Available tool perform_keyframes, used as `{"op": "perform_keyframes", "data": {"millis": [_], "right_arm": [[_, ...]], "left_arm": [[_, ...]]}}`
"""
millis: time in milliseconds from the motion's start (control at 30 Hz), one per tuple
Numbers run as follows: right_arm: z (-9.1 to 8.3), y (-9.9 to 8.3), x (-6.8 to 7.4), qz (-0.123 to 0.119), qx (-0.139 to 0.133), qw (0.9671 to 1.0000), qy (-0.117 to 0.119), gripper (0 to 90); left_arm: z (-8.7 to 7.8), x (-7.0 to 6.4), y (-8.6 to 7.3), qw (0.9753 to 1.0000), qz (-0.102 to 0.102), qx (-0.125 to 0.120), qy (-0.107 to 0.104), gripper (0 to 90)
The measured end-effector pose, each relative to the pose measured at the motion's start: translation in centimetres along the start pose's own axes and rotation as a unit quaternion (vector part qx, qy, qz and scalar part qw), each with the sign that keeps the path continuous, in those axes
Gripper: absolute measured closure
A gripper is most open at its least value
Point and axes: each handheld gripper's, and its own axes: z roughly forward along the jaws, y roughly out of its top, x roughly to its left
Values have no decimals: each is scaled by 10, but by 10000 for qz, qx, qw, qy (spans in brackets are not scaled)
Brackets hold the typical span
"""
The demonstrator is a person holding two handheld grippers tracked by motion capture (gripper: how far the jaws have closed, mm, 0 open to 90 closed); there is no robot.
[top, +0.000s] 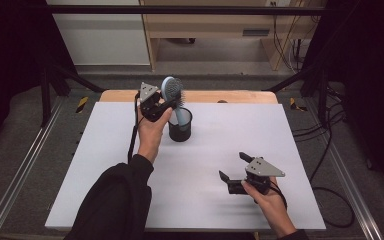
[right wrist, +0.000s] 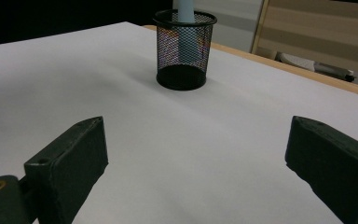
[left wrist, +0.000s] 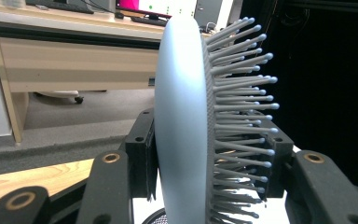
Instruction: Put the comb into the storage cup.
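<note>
In the left gripper view the hairbrush (left wrist: pixel 186 130) is cut off at the bottom edge, so its handle is out of sight, and its head hides most of the space between the jaws. In the high view the handle drops into the black mesh cup (top: pixel 180 126) just above centre on the white table (top: pixel 105 165). The brush stands nearly upright, head uppermost, bristles pointing right. The left gripper (top: pixel 166 105) clamps the head. The right gripper (top: pixel 234 167), lower right, gapes wide and empty.
</note>
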Motion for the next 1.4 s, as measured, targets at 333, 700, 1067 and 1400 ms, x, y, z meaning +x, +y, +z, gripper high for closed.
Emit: {"op": "perform_keyframes", "data": {"millis": [333,700,1067,1400], "right_arm": [[-1,0,0,-3,-11,10000,5,58],[-1,0,0,-3,-16,10000,24,58],[-1,1,1,6,-23,10000,46,58],[-1,1,1,16,-20,10000,59,58]], "left_arm": [[2,0,-4,10000,8,49,34,505],[3,2,-7,9999,27,87,46,505],[4,1,-10,9999,34,123,36,504],[5,2,-11,9999,33,143,53,504]]}}
